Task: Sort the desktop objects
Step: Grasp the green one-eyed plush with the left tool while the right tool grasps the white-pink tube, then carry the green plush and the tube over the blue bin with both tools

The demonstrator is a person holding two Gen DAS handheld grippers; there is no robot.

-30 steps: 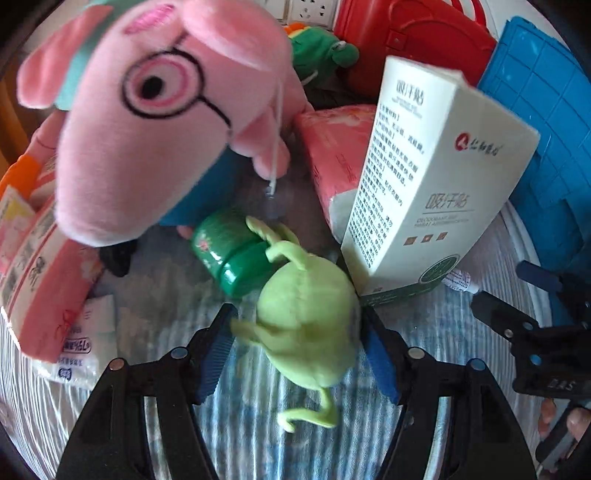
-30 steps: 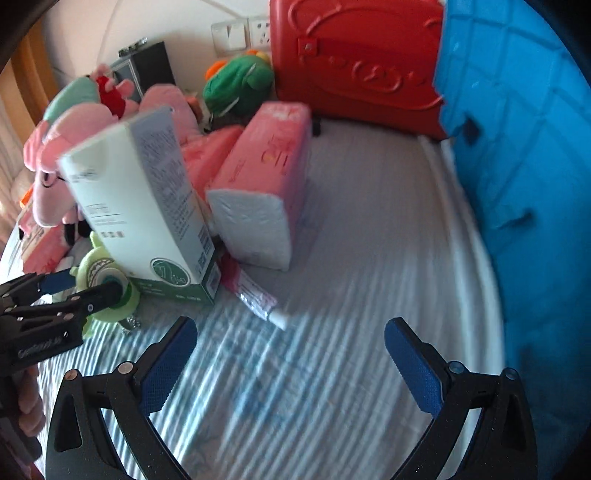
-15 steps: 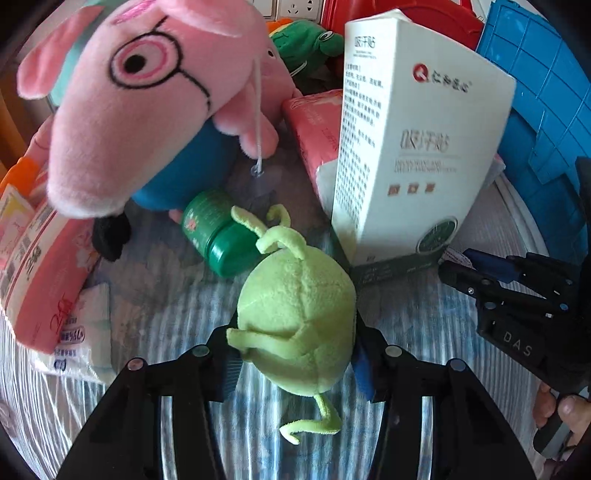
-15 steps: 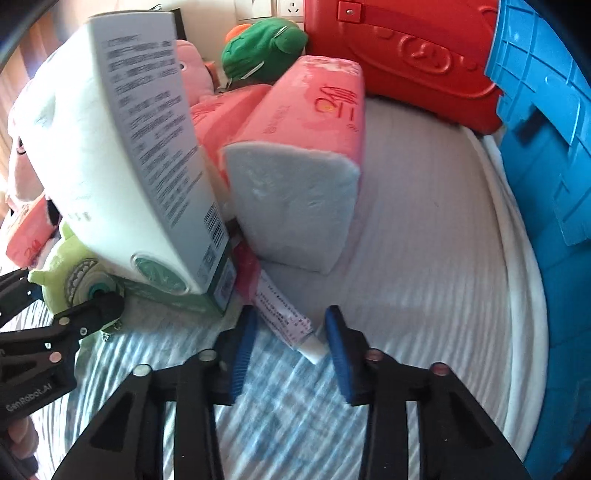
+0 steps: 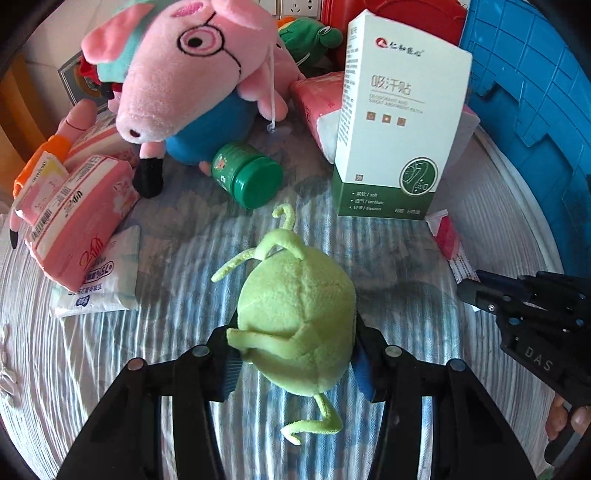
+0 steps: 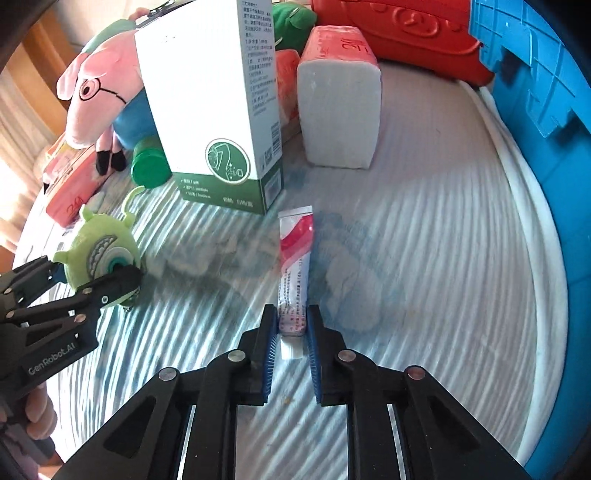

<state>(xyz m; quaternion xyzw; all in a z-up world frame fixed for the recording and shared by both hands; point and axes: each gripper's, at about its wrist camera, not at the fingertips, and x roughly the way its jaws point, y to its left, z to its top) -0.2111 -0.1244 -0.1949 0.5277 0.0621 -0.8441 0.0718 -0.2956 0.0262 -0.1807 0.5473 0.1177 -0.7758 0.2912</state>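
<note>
A green one-eyed monster plush [image 5: 295, 295] sits between the blue pads of my left gripper [image 5: 294, 341], which is shut on it just above the striped cloth. From the right wrist view the plush [image 6: 99, 251] shows its eye and teeth, held in the left gripper [image 6: 94, 275]. A red-and-white tube [image 6: 295, 251] lies on the cloth, pointing toward the white-and-green box [image 6: 214, 110]. My right gripper [image 6: 291, 317] is closing tight on the tube's cap end, its pads pressing both sides. In the left wrist view the tube [image 5: 448, 240] lies beside the right gripper [image 5: 469, 286].
A green jar [image 5: 245, 175] lies on its side by the pink pig plush [image 5: 177, 74]. Pink tissue packs [image 5: 74, 229] sit at the left, another pack [image 6: 340, 103] behind the box. A blue crate [image 6: 535, 92] and a red bin [image 6: 399, 33] border the right and back.
The left gripper shut on the green plush and drew it back from the box. The right gripper came in over the tube, went from wide open to shut on it.
</note>
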